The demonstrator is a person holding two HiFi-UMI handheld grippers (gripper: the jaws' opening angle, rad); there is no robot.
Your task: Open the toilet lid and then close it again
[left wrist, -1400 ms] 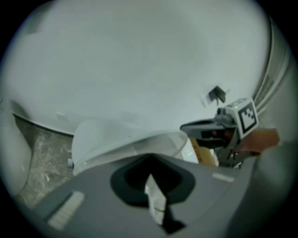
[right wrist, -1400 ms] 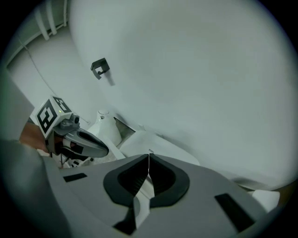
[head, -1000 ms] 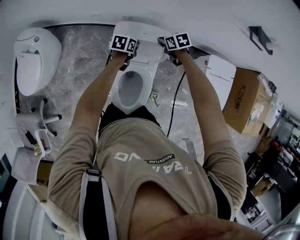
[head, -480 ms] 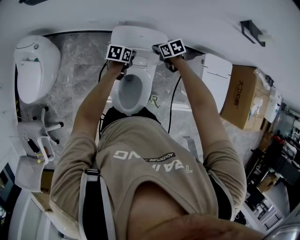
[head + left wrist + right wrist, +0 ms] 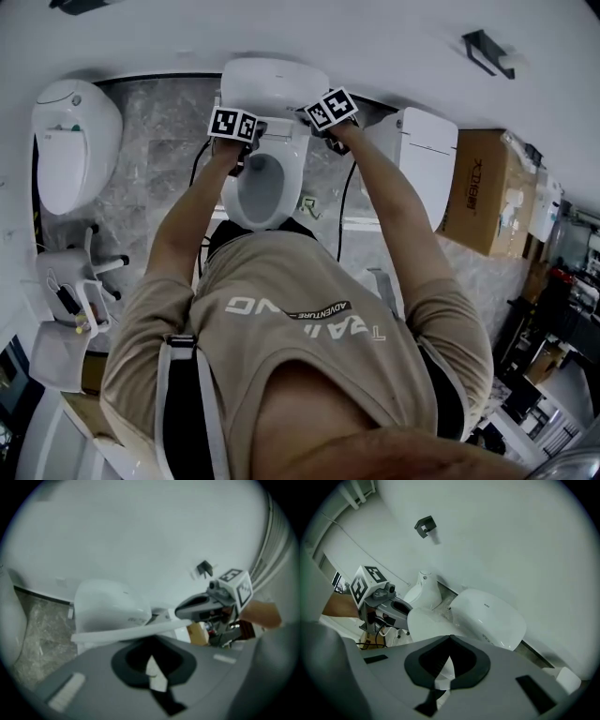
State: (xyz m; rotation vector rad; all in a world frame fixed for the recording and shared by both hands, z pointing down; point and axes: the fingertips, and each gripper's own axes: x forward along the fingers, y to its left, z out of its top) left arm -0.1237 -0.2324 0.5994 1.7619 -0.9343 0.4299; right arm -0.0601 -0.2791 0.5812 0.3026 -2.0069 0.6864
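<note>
Closed left gripper (image 5: 152,671) seemingly under toilet lid (image 5: 117,633)

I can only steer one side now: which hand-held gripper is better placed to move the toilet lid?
Right, narrowly. In the left gripper view the toilet lid's rim runs right up to the right hand-held gripper's tip; in the head view the left hand-held gripper sits lower, beside the seat.

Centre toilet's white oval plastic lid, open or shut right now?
Open, partly raised. In the head view the white oval plastic lid stands clear of the white seat, and the grey bowl opening shows uncovered below it.
</note>
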